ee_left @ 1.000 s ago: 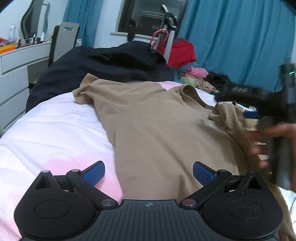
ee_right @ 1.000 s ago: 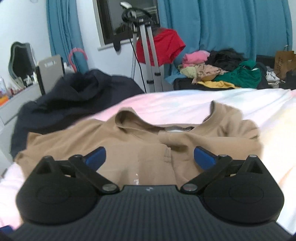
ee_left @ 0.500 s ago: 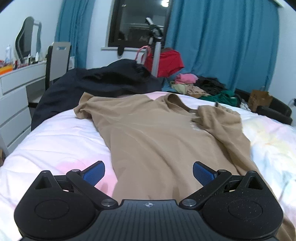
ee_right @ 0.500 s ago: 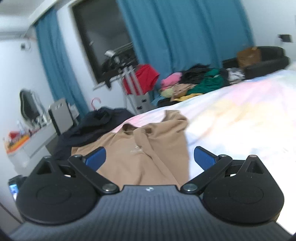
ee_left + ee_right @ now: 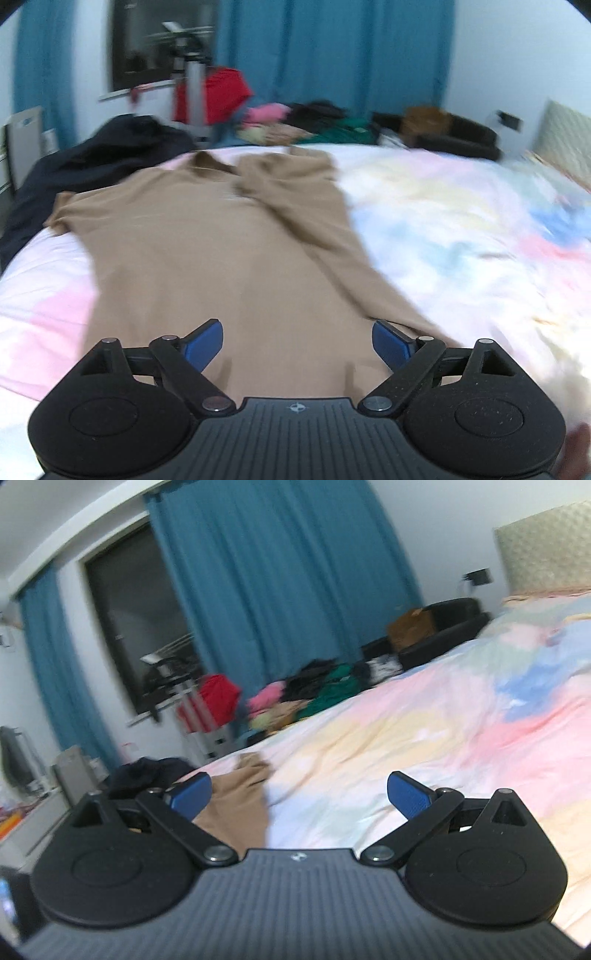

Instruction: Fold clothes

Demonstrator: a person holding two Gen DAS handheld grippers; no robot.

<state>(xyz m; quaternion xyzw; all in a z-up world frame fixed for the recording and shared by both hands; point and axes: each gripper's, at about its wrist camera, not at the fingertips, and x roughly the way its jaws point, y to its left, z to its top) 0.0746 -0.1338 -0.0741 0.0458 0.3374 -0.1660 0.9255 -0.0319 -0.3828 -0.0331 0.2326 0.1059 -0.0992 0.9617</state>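
My left hand-held gripper (image 5: pixel 297 343) hangs above the near hem of the tan shirt (image 5: pixel 221 251); its jaws are closing from wide, with nothing pinched between the blue pads (image 5: pixel 205 341). My right hand-held gripper (image 5: pixel 299 799) stands wide and empty, and points out over the bedspread (image 5: pixel 424 738).

Changes noted: a second ago the right unit was over the collar end, right by the cloth; it has since swung well clear to the bed's open side. The shirt's right sleeve and side now lie folded inward over the body, which I judge to be the first lengthwise fold done. The left unit has shifted along to the hem.

Condition of the garment: it lies lengthwise on the bed, collar at the far end, left sleeve spread toward the dark clothing (image 5: pixel 92 147) at the bed's edge. The folded side shows a diagonal ridge; the rest is fairly flat. The left side remains unfolded. The view is motion-blurred.
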